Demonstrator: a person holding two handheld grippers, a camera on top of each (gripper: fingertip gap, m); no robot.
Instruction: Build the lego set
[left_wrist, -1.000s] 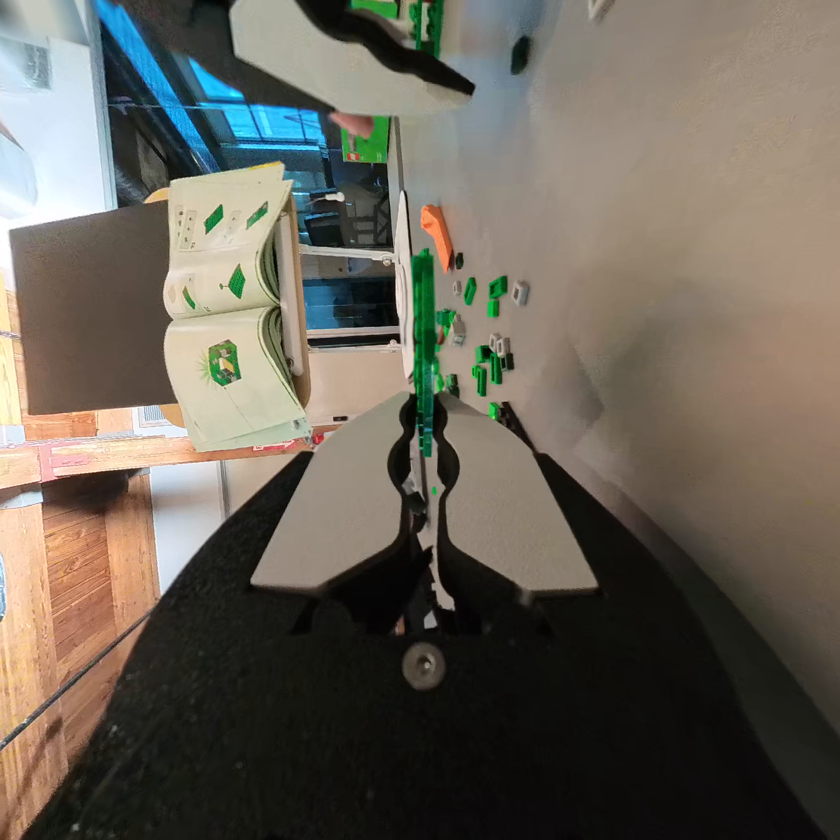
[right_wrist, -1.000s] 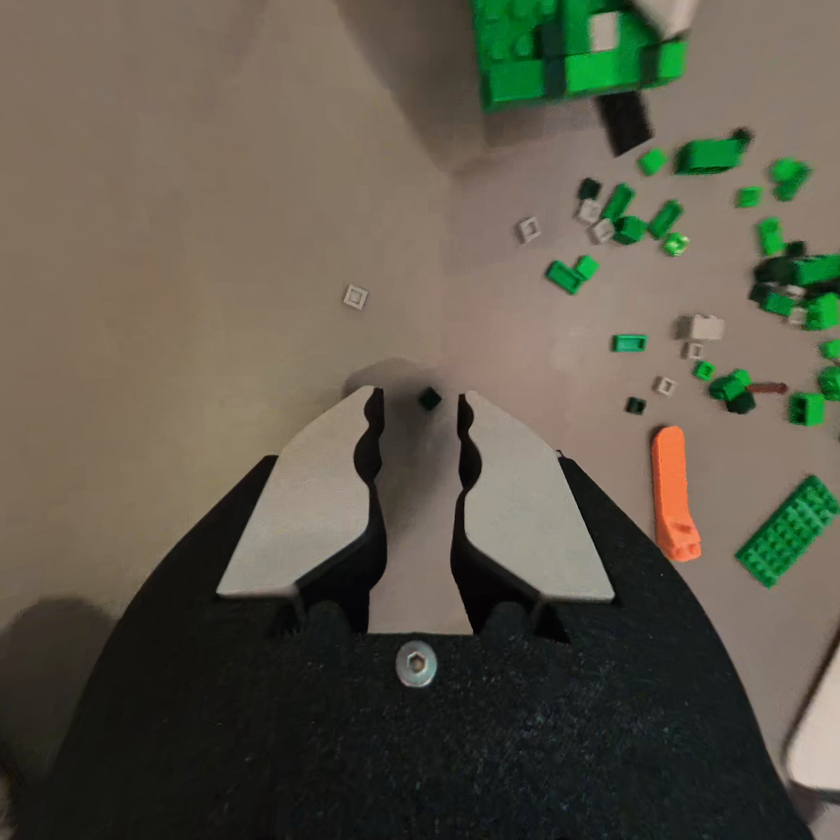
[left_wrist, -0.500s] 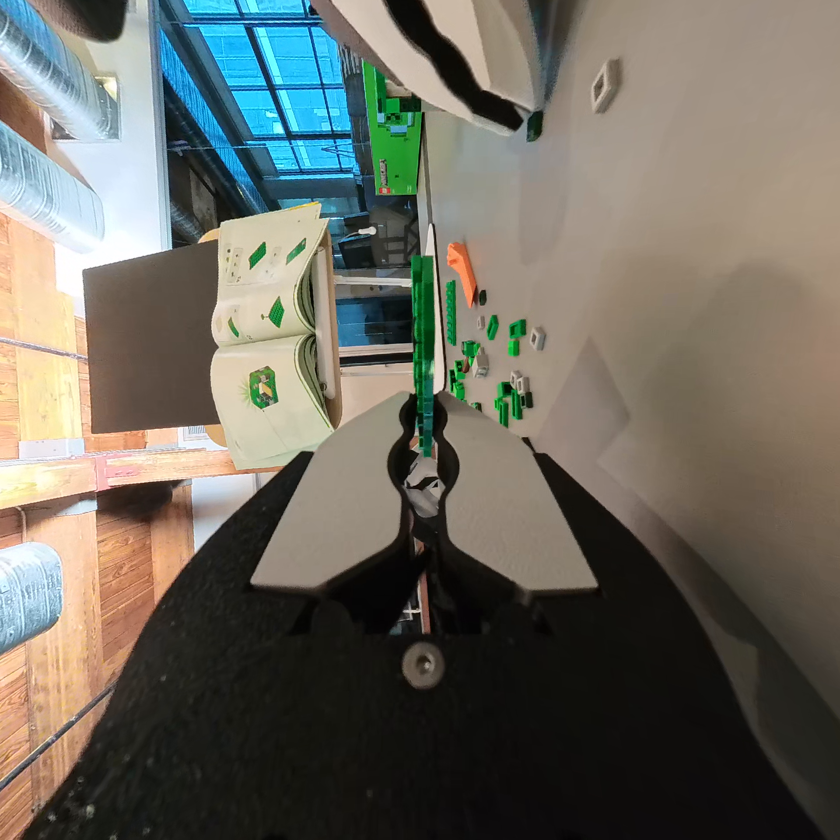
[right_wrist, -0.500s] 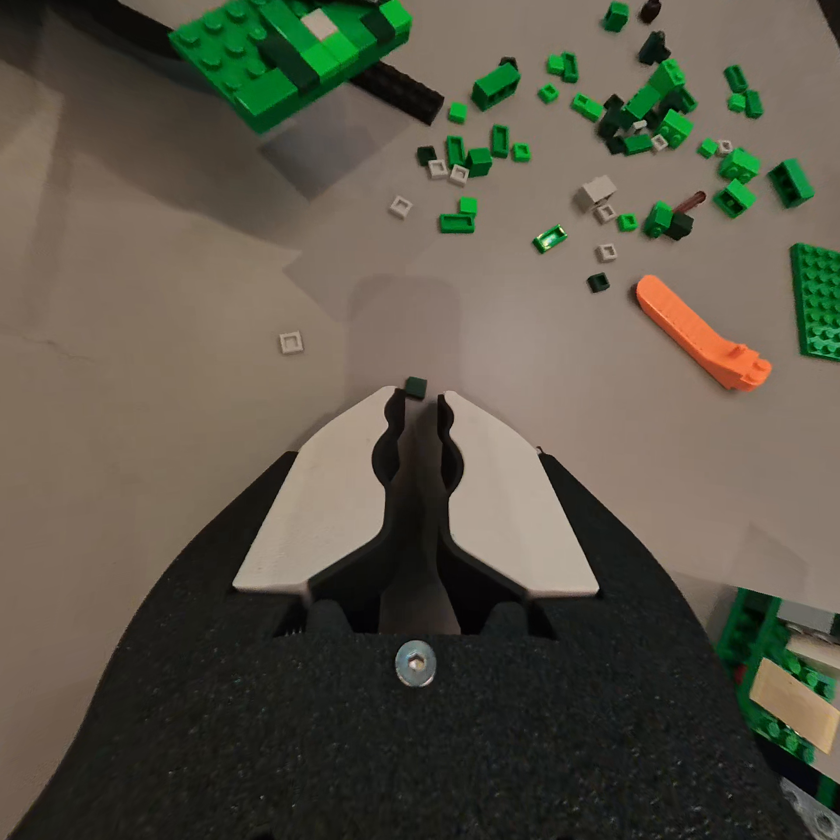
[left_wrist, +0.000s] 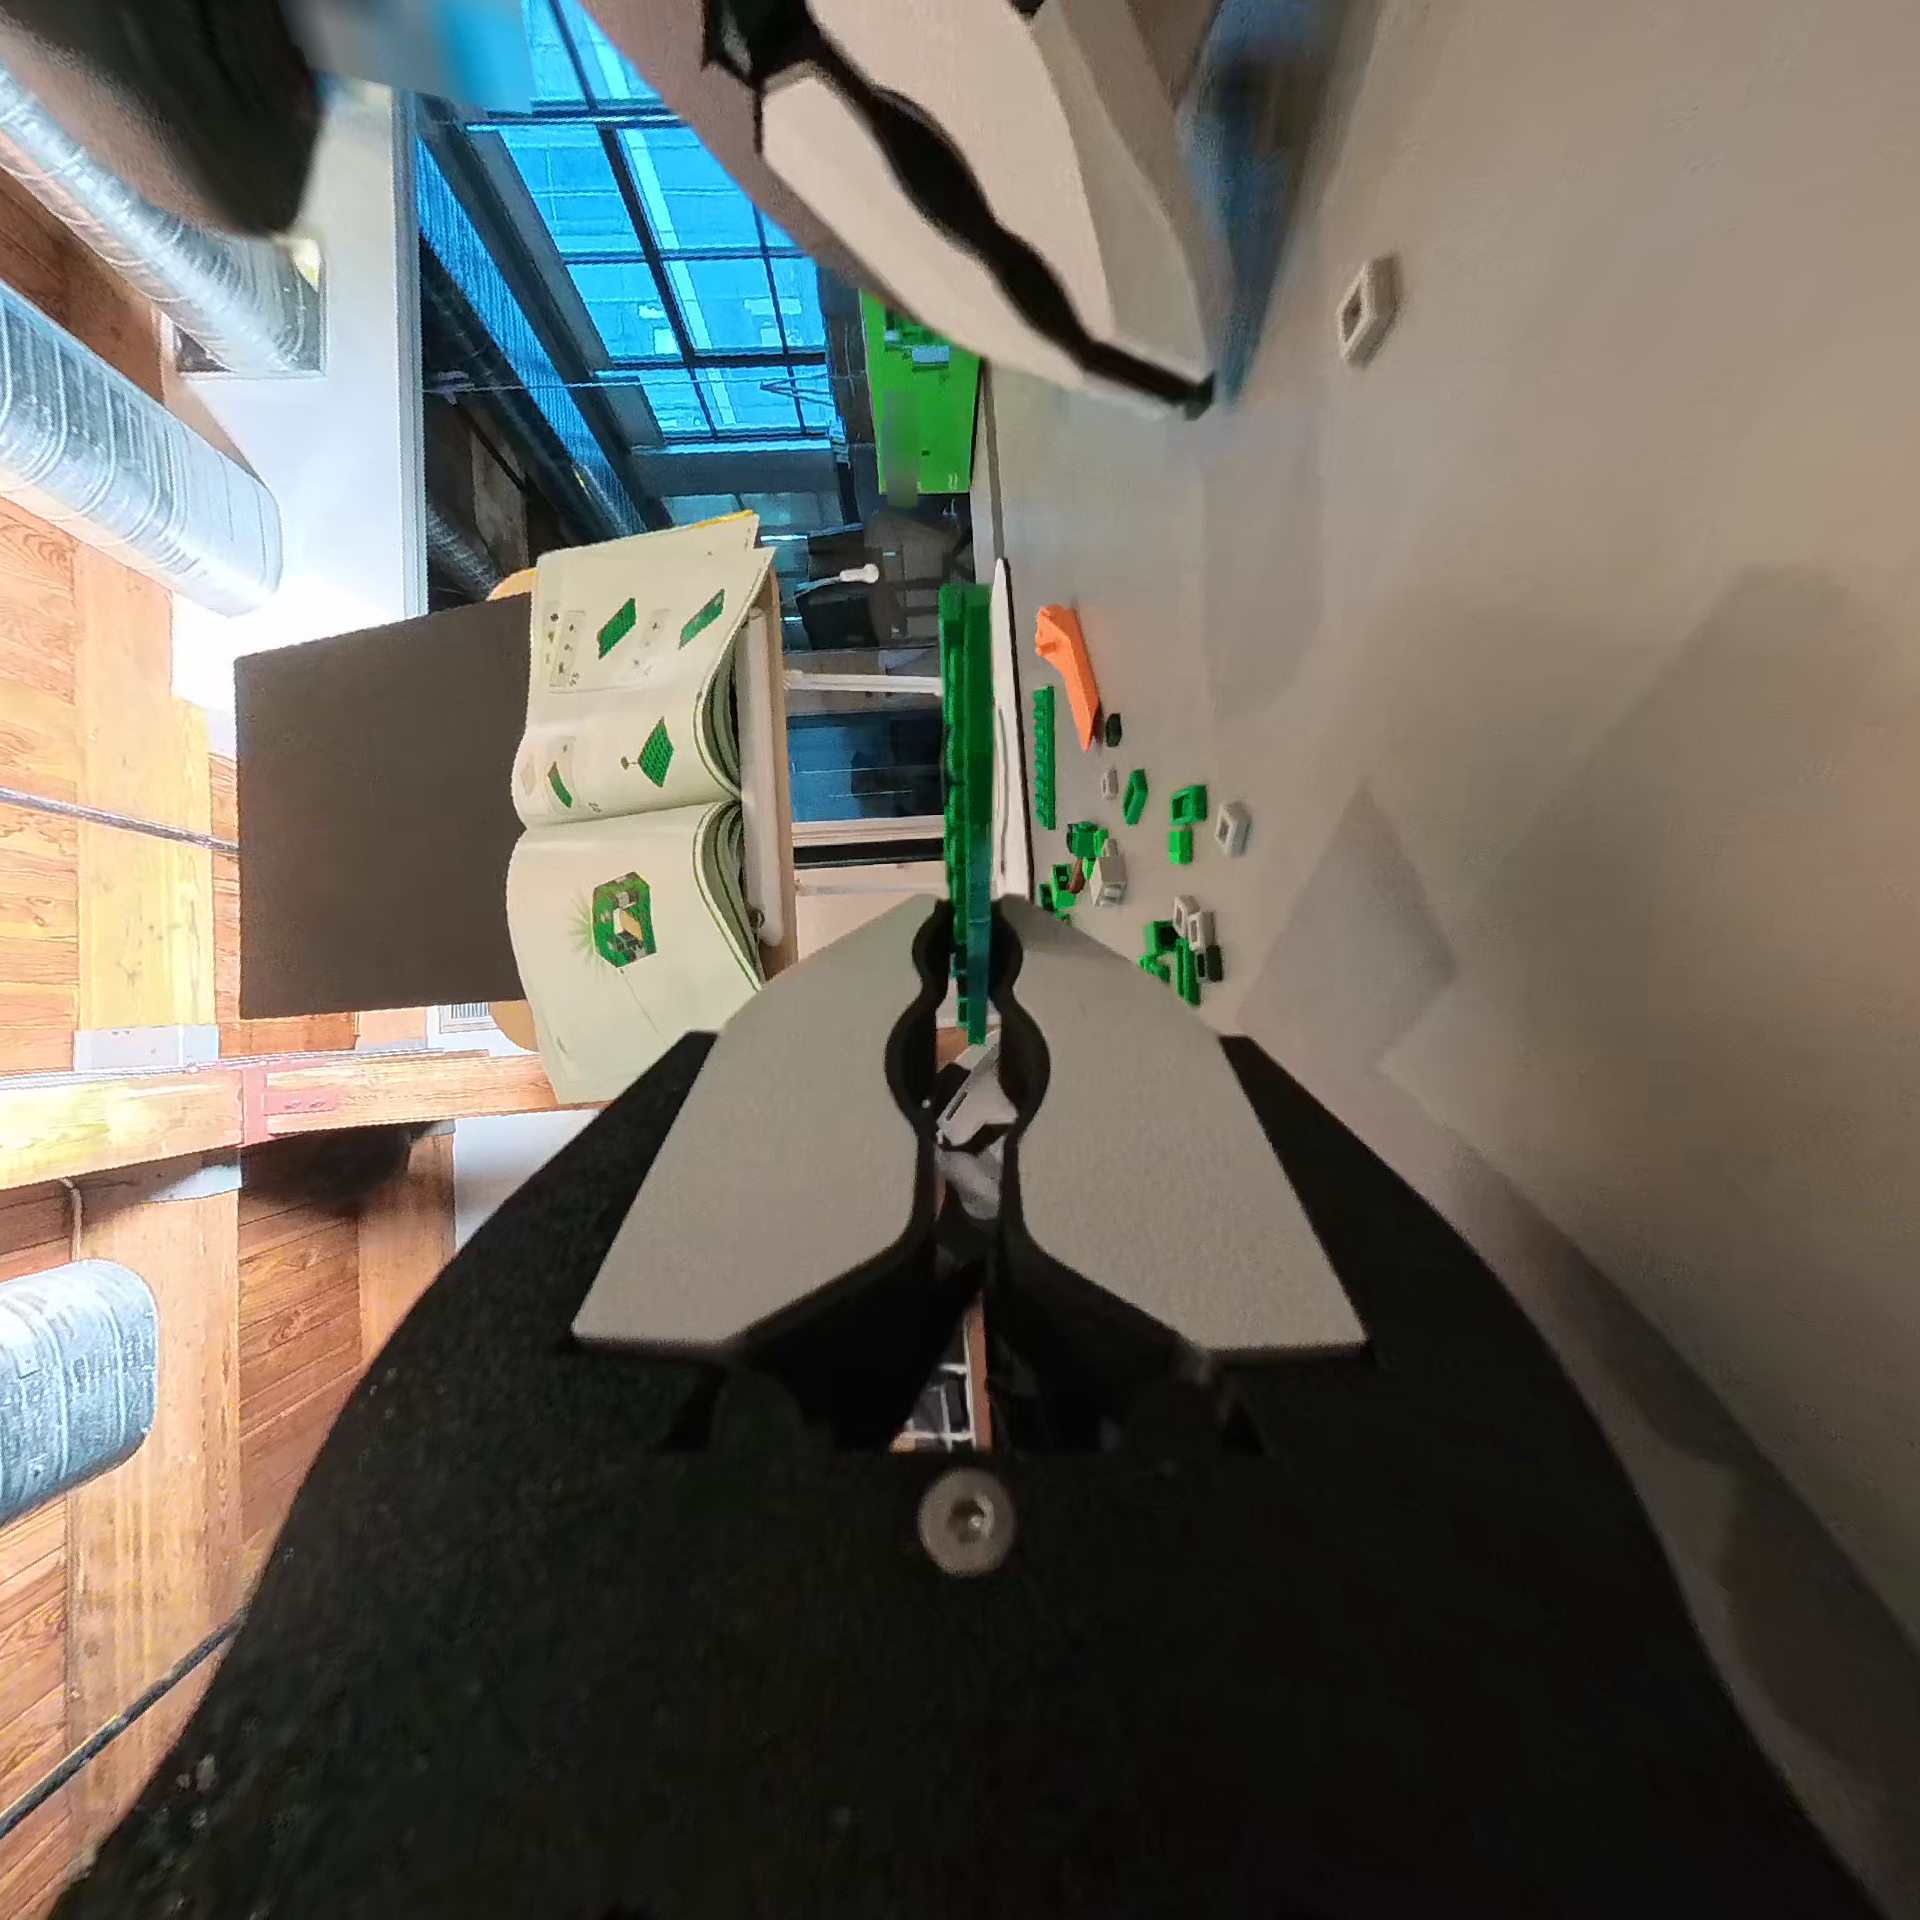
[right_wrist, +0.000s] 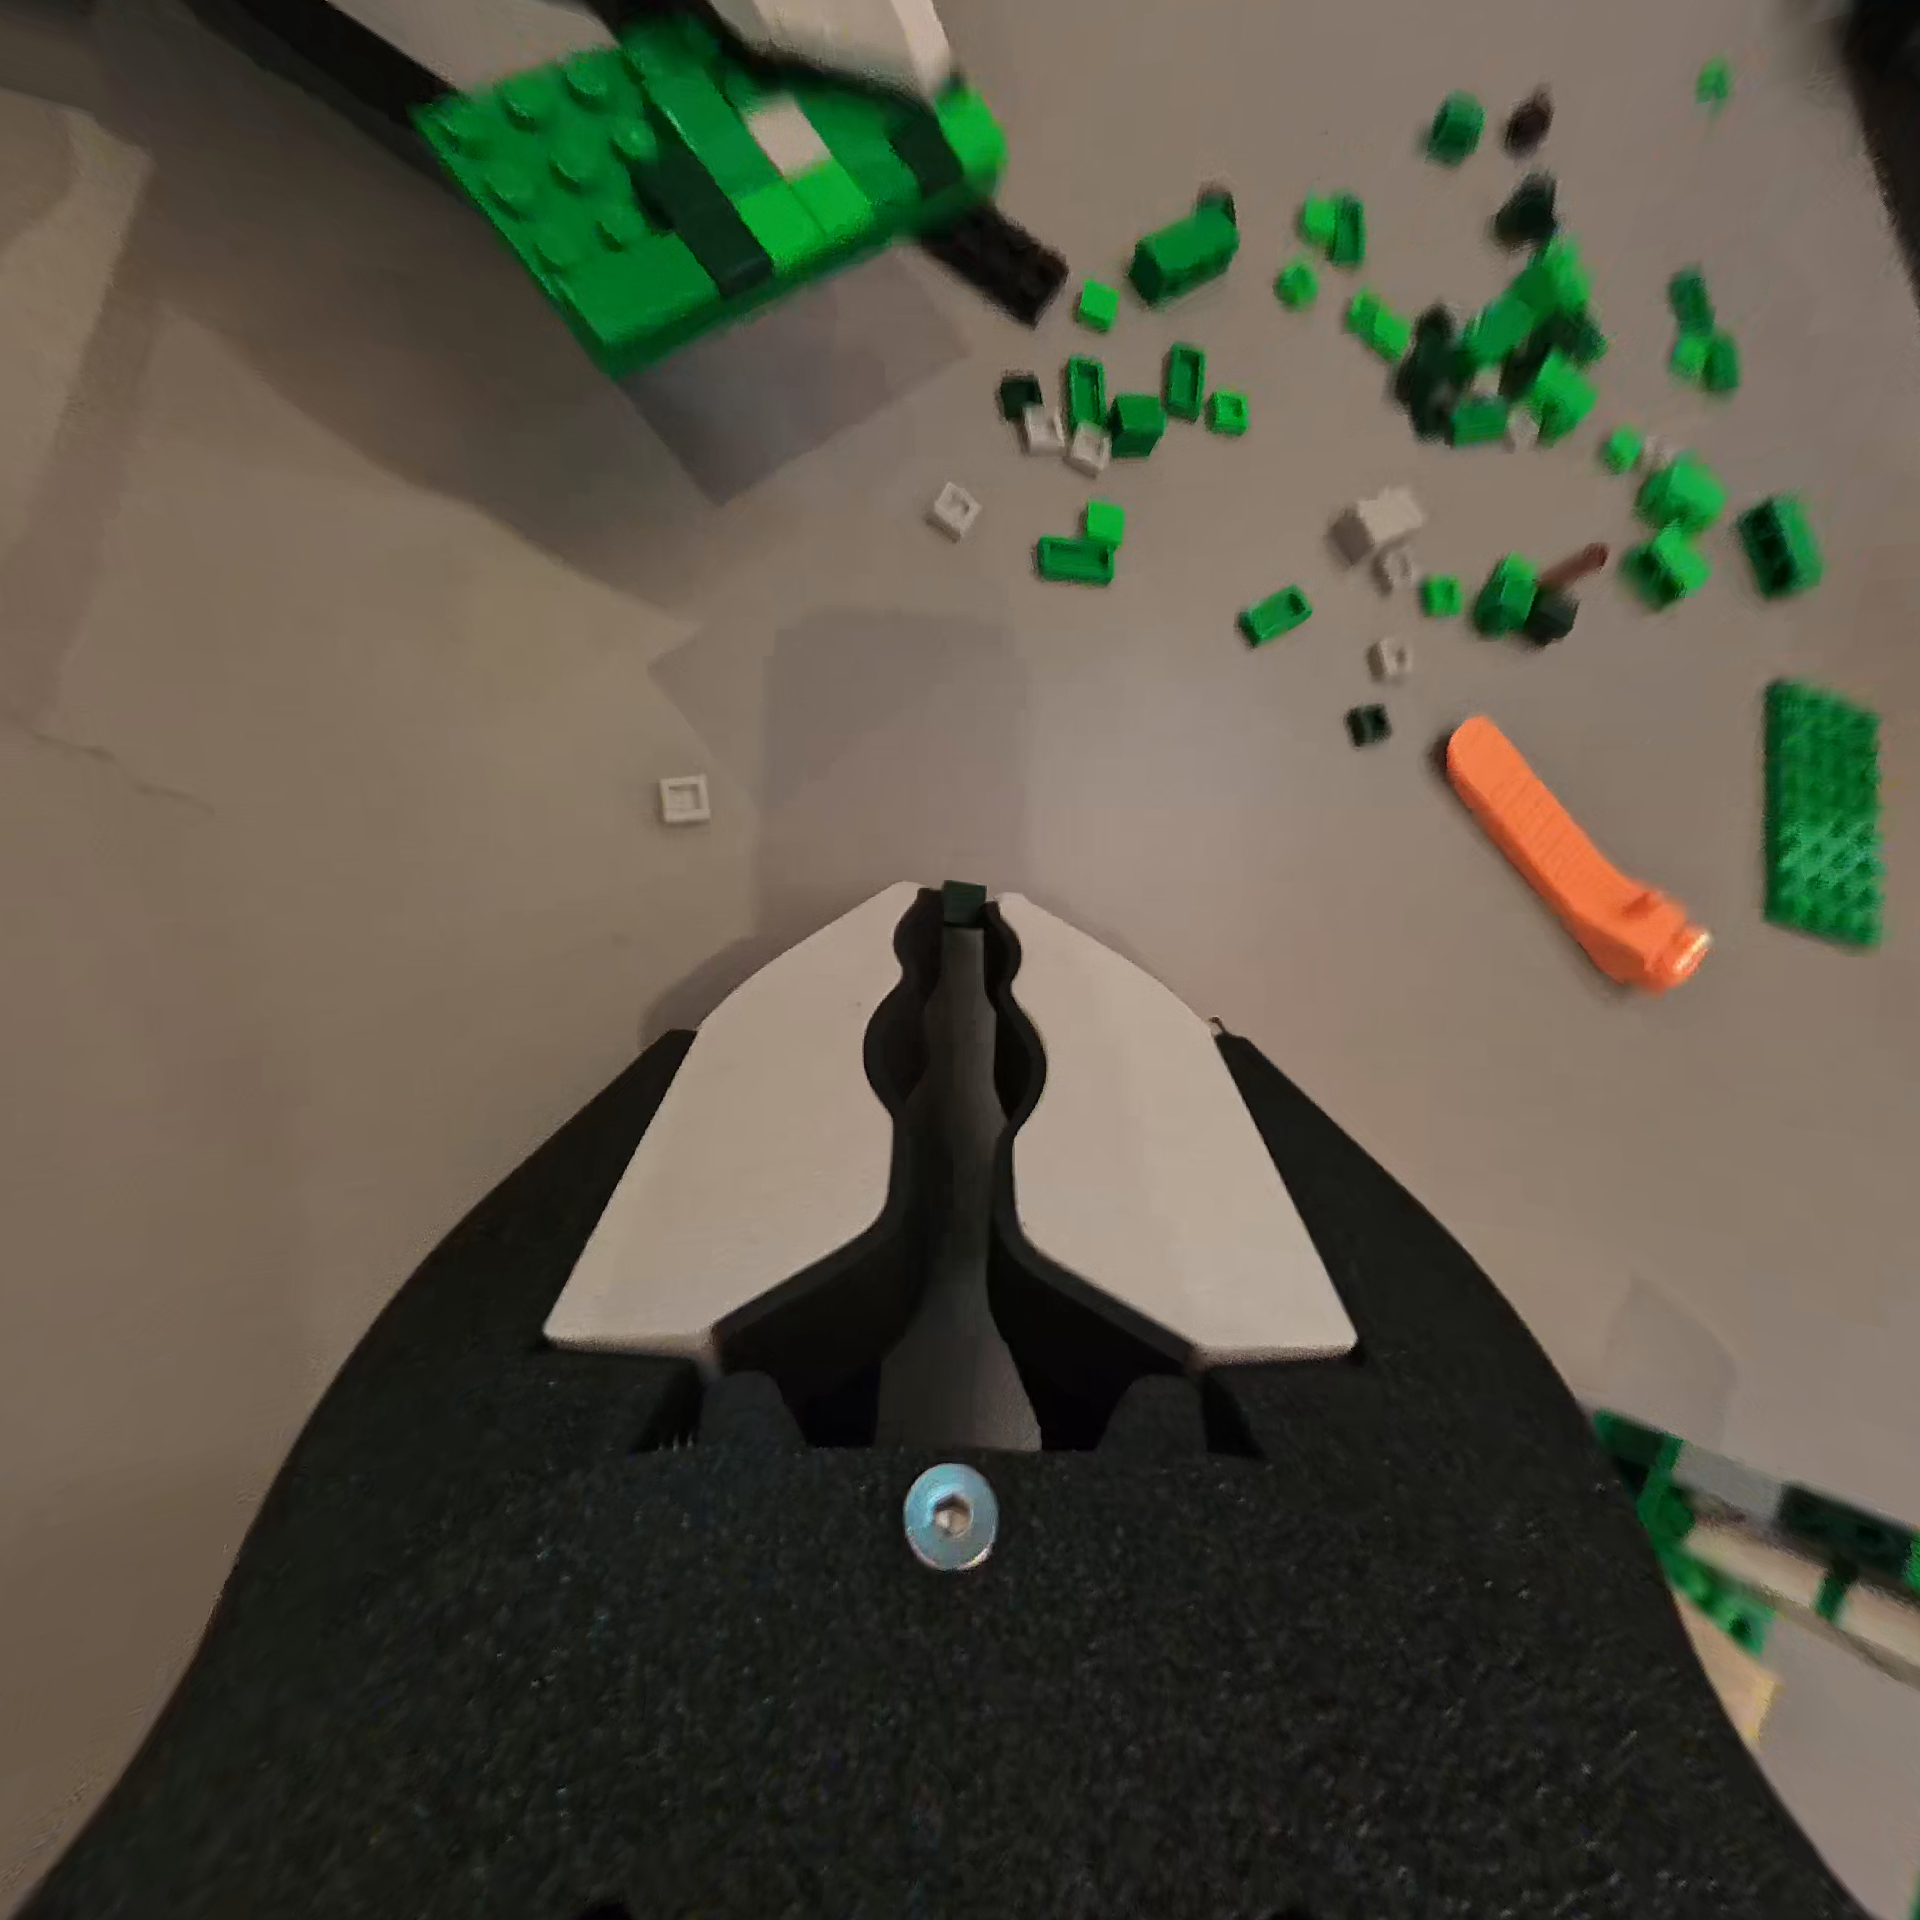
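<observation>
Fingers (right_wrist: 1101, 1091) of the right gripper (right_wrist: 961, 902) pinch a tiny dark green brick (right_wrist: 962, 900).
Left gripper (left_wrist: 971, 920) clamps the green plate build (left_wrist: 966, 769) edge-on above the bench (left_wrist: 1558, 727).

My left gripper (left_wrist: 971, 940) has a broad, rounded body covered in rough, grainy black material. A single silver hex-socket screw (left_wrist: 965, 1525) sits on its centre line. Beyond the screw, two flat pale grey fingers (left_wrist: 769, 1174) taper toward their tips, each backed by black pads with wavy, scalloped inner edges.

My right gripper (right_wrist: 961, 902) is built the same: the same textured black shell, a bluish silver hex screw (right_wrist: 949, 1528) at the centre, and beyond that screw two light grey wedge-shaped fingers (right_wrist: 1153, 1143) with black, wavy inner linings.
</observation>
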